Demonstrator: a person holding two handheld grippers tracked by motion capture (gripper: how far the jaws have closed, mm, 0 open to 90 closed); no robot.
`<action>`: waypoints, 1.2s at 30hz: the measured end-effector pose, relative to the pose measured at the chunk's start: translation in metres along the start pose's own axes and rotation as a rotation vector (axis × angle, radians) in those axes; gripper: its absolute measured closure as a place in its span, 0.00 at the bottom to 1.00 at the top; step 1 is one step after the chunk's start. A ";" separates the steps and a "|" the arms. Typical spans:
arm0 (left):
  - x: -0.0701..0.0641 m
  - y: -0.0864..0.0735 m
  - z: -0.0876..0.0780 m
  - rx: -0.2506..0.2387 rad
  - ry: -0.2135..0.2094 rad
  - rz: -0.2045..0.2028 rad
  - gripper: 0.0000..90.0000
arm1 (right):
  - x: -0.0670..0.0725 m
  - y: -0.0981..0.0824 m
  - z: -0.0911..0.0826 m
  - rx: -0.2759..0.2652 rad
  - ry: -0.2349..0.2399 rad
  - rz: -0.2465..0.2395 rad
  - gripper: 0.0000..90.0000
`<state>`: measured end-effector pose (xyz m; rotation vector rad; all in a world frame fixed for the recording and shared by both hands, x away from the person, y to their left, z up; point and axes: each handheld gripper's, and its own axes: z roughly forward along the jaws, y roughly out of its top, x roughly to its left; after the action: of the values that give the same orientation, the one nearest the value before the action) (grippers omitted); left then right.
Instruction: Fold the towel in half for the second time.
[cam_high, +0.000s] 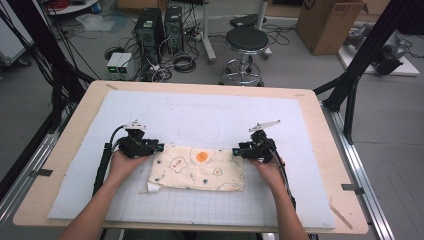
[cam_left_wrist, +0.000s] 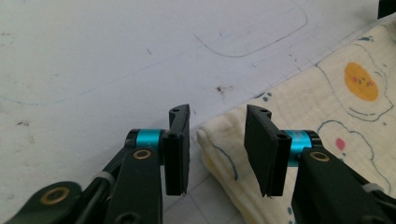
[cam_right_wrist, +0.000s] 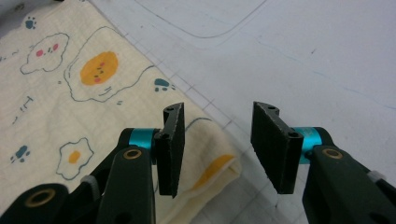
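since both sets of jaws stand apart with nothing pinched, my guess is they're lined up to grab the two far corners of the folded cloth (cam_high: 199, 168). the left gripper (cam_left_wrist: 217, 151) has a corner sitting right in the gap between its jaws. the right gripper (cam_right_wrist: 218, 149) has its corner under the left-hand jaw, reaching into the gap. cloth lies flat on the white mat (cam_high: 210, 112).

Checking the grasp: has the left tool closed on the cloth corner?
No, the left tool stands open, the cloth corner lying loose between its jaws.
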<state>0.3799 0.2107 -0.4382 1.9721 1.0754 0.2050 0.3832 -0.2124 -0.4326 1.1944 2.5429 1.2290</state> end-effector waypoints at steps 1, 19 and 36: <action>0.001 0.000 0.000 0.012 -0.006 0.006 0.69 | -0.001 0.000 0.001 0.000 -0.002 -0.003 0.61; -0.002 -0.002 0.004 0.030 -0.013 0.026 0.93 | 0.000 -0.003 0.003 0.074 0.012 -0.002 0.90; 0.008 0.020 -0.002 -0.073 0.037 -0.032 0.95 | -0.009 0.026 -0.006 0.011 -0.015 0.004 0.95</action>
<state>0.3965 0.2122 -0.4238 1.8910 1.1077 0.2608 0.4028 -0.2126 -0.4125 1.2070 2.5411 1.2044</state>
